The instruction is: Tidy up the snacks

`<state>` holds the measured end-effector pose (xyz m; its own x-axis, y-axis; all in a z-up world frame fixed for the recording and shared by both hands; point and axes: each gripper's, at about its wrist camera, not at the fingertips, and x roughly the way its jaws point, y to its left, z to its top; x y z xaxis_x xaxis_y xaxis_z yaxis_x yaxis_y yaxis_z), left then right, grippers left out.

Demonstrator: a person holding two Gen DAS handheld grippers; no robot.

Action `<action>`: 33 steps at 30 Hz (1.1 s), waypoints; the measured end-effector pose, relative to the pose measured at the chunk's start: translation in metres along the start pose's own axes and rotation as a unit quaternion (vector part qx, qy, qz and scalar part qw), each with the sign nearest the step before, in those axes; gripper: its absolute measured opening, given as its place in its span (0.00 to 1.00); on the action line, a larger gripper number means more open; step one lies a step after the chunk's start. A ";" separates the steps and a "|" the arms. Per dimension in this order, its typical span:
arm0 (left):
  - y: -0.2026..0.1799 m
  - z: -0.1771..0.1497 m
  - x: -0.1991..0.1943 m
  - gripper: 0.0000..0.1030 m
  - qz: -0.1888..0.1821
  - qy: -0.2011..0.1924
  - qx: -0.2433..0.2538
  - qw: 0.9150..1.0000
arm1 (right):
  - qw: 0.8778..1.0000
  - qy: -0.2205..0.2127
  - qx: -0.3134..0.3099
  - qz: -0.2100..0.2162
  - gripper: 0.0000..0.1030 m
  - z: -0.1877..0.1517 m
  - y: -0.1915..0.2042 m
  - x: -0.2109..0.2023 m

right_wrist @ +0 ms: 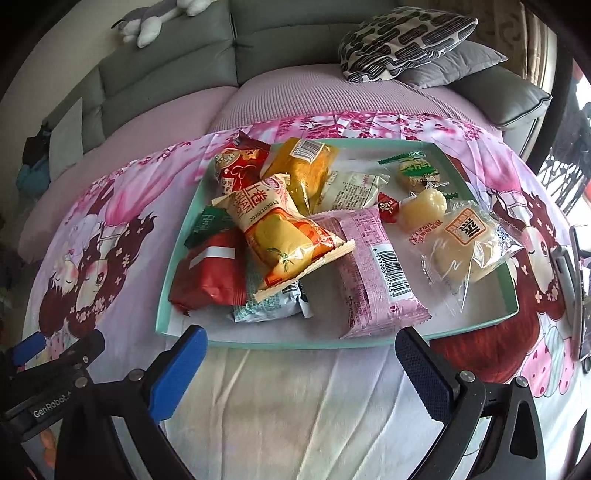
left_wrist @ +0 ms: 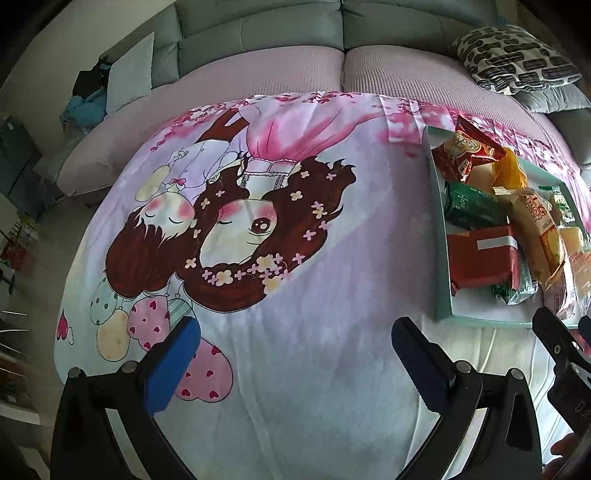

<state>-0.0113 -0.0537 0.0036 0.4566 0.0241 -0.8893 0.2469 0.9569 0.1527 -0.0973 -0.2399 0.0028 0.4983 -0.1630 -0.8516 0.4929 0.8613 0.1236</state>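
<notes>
Teal tray (right_wrist: 369, 341) holds about a dozen snack packets (right_wrist: 291, 240); both grippers' jaws apart, empty.

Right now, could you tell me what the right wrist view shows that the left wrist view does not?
Only the right wrist view shows the pink packet, the round green-labelled sweet and a grey plush toy. Only the left wrist view shows the pale cushion at the sofa's far end. Both show the teal tray, the dark red packet, the patterned pillow and both grippers, left and right, open and empty.
</notes>
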 end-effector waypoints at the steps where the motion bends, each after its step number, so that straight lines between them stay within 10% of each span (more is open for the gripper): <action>1: 0.000 0.000 0.001 1.00 -0.001 0.001 -0.001 1.000 | 1.000 0.000 0.001 0.000 1.00 0.000 0.000 0.000; 33: 0.004 0.007 0.012 1.00 0.005 0.019 -0.010 1.000 | 1.000 0.005 0.012 0.011 1.00 0.005 -0.006 0.008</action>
<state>0.0009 -0.0519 -0.0033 0.4262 0.0441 -0.9035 0.2246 0.9624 0.1530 -0.0928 -0.2492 -0.0024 0.5017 -0.1382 -0.8539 0.4981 0.8532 0.1546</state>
